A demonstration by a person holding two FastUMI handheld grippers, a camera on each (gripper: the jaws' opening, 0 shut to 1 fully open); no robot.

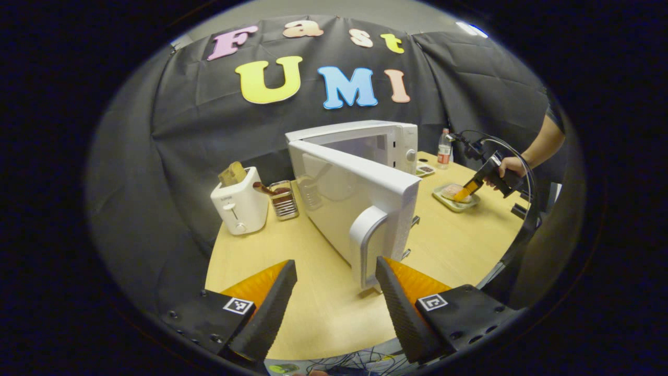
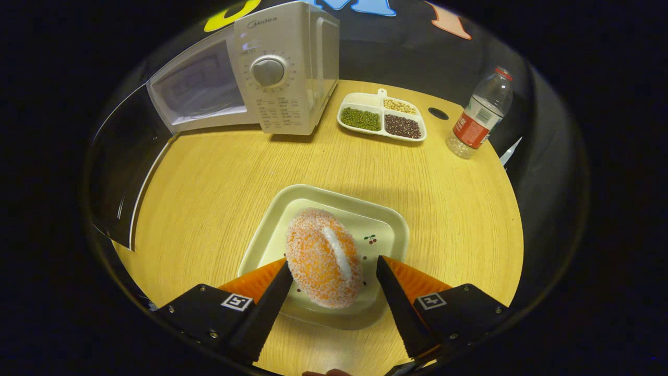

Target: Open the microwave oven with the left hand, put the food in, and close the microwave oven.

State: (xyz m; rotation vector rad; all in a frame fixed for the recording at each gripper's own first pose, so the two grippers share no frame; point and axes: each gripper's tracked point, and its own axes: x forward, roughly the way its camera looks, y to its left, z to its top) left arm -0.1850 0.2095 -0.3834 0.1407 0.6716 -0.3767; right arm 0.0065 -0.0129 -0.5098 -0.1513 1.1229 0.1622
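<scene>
Right claw (image 2: pixel 331 284) is spread wide around the food (image 2: pixel 323 257), one finger on each side of it, neither pressing yet as far as the right gripper view shows. The food, a sugared orange bun, lies on a square plate (image 2: pixel 383 222) on the bench (image 2: pixel 219 177), in front of the microwave (image 2: pixel 284 68) and to its control-panel side. Step in hand, as I judge it: grab the food. Do it well by centring on the bun's long sides, squeezing gently since it looks soft, and lifting straight up off the plate. Left claw (image 1: pixel 336 284) is wide and holds nothing, just beside the handle (image 1: pixel 368 237) of the microwave door (image 1: pixel 355 198), which stands swung open. Keep it there so the door stays clear.
</scene>
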